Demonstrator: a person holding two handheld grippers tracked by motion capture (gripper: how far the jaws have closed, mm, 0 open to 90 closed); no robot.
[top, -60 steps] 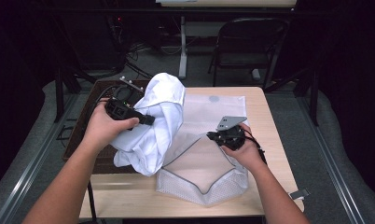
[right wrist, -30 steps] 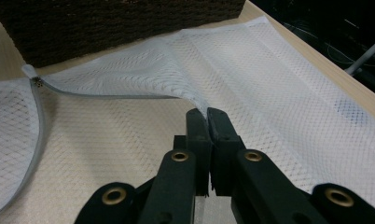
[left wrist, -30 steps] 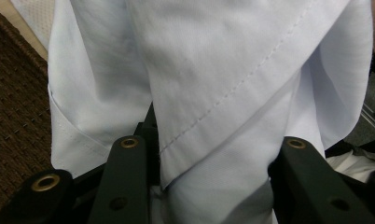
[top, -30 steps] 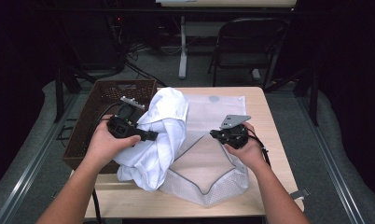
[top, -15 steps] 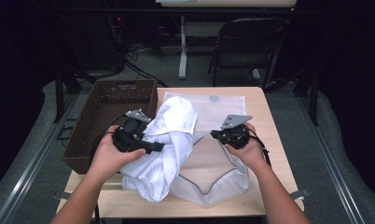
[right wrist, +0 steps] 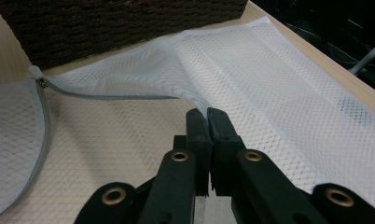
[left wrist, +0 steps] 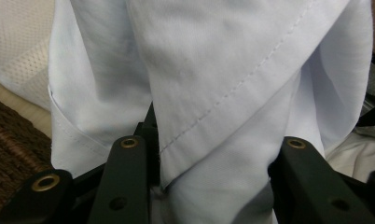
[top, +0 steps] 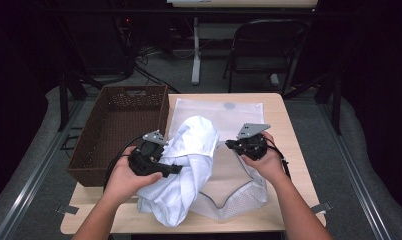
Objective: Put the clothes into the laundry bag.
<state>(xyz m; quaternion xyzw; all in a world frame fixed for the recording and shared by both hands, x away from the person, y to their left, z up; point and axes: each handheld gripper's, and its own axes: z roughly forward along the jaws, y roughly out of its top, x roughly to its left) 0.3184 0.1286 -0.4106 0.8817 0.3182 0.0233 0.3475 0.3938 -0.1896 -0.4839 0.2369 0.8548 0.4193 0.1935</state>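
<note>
Lowered toward the mesh bag (top: pixel 239 185), the left hand-held gripper (top: pixel 175 169) clamps the white shirt (top: pixel 189 165) beside it; the right hand-held gripper (top: pixel 230 144) pinches the bag's upper layer.

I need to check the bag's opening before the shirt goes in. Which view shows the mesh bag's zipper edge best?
The right gripper view: the grey zipper edge curves from the lifted mesh bag, pinched in the right gripper. The high view shows it small, partly behind the shirt. The left gripper view shows a corner of mesh.
</note>
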